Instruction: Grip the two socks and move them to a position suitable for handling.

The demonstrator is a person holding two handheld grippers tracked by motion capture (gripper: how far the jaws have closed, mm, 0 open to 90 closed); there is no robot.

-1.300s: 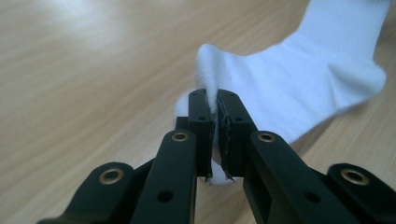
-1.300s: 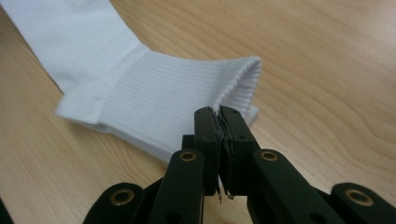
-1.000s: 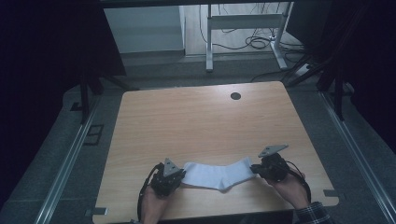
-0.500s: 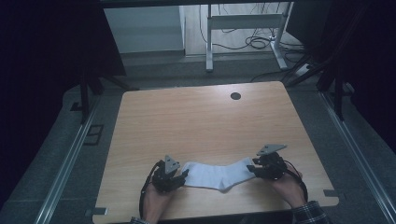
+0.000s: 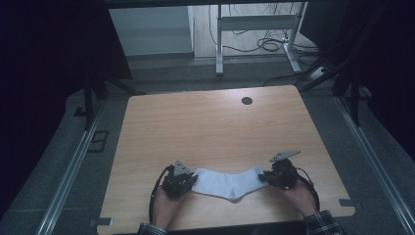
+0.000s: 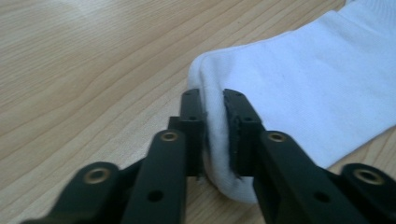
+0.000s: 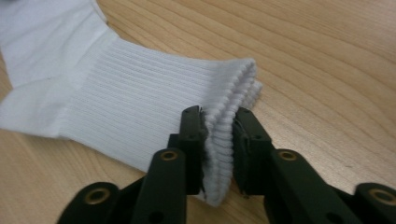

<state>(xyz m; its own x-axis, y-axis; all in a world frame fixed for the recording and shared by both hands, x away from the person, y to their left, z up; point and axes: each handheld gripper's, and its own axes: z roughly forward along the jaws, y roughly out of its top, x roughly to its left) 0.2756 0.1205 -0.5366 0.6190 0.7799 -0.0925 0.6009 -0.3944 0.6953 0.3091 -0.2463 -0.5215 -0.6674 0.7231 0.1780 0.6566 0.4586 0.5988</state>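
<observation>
One white sock (image 5: pixel 227 182) lies flat near the front edge of the wooden surface (image 5: pixel 210 127), stretched between my two tools. My left tool (image 6: pixel 214 135) has just been closing and now pinches the toe end; my right tool (image 7: pixel 218 149) has done the same on the ribbed cuff. Both bites are shallow, so I judge a hard pull could slip the fabric free

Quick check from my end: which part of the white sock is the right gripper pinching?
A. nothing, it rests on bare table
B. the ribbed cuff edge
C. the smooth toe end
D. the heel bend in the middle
B: in the right gripper view, the right gripper has its jaws closed on the ribbed cuff edge of the white sock, and the left gripper pinches the smooth toe end.
</observation>
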